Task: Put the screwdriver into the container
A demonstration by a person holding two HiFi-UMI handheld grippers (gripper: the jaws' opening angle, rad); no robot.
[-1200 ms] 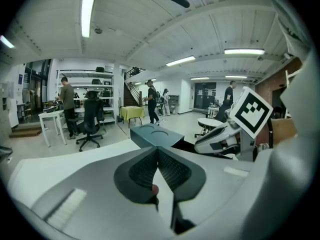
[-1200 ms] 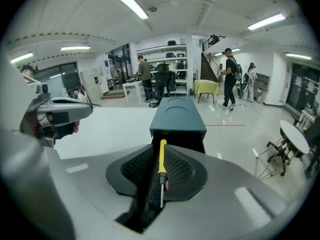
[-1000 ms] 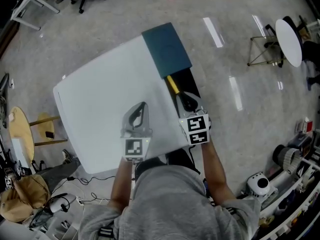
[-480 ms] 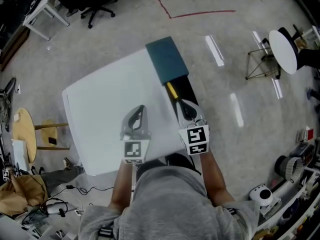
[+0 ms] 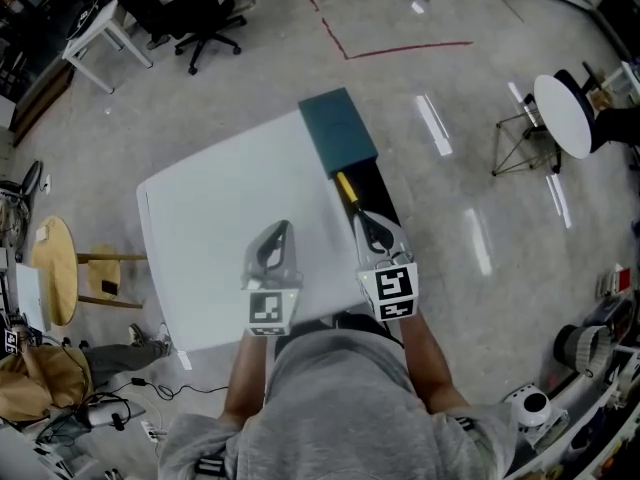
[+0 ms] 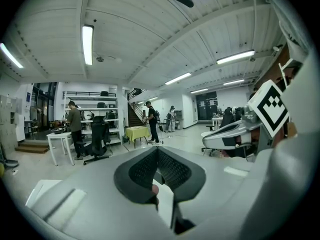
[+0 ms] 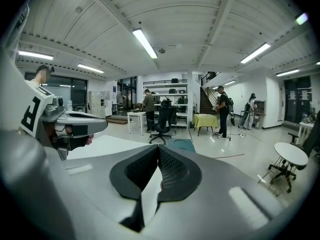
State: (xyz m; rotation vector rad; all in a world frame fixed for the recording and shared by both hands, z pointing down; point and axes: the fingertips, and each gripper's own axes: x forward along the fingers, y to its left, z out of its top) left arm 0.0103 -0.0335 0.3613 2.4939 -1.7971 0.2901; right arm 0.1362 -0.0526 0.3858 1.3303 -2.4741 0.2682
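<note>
Black ribbed pads (image 7: 144,169) of the right gripper (image 7: 158,157) pressed together after just closing, with nothing caught between them. Same on the left gripper (image 6: 158,156): faces meeting, nothing held. Both held side by side above the near part of the white table (image 5: 215,218), tips aimed away from the person. Left one over bare tabletop, right one over the table's right edge.

Just ahead of the right tip, on a black strip (image 5: 382,190) running along that edge: the screwdriver (image 5: 347,189), outside the container (image 5: 340,131). Slender, bright yellow over the length that shows, laid lengthwise on the strip. Far end toward the container, near end reaching the gripper's tip in the head view; touching or apart, impossible to tell.

Dark teal, flat-topped and rectangular, set at the table's far right corner, near short side just beside the strip's far end and the yellow tip.

Wide bare white surface left of both grippers, out to the left and far edges. Past the right edge, grey floor (image 5: 480,308) and a round white side table (image 5: 562,116), well apart. Past the far edge, a red tape line (image 5: 400,49) and an office chair (image 5: 210,13). Near the left edge, a round wooden stool (image 5: 52,283).
</note>
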